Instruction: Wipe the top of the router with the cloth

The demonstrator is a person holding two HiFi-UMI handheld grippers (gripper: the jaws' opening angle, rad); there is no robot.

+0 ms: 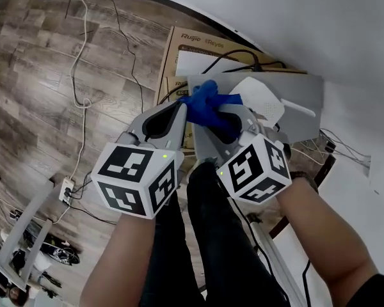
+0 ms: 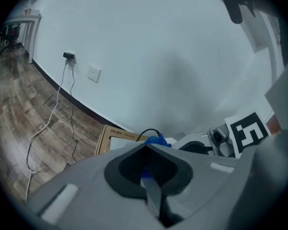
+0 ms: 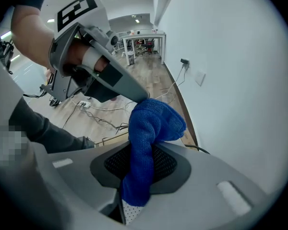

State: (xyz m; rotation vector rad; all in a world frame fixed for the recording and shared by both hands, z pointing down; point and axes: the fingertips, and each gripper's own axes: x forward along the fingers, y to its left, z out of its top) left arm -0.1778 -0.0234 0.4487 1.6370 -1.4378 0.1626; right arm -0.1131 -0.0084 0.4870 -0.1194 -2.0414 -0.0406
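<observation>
Cloth (image 1: 208,104), blue and bunched, hangs between the two grippers just this side of the router (image 1: 261,102). In the head view its right end meets the router's near edge, though contact cannot be judged from there. The right gripper (image 1: 233,125) has its jaws clamped on the cloth. In the right gripper view a thick fold (image 3: 151,128) runs up between the jaws and bulges out past their tips. The left gripper (image 1: 180,112) has its jaws drawn together too, with a sliver of blue showing in the gap and more cloth (image 2: 156,140) poking up just beyond the tips — it pinches the other end.

The router is white and lies on a grey shelf (image 1: 304,123), with one white antenna (image 1: 299,110) stretched to the right. Beside and partly under the shelf sits a cardboard box (image 1: 178,43) with a black cable (image 1: 230,55) looping over it. Around this spreads the wooden floor (image 1: 38,75), crossed by thin cables, with a power strip (image 1: 66,189) near the person's left forearm and a white wall (image 1: 307,18) behind the shelf.
</observation>
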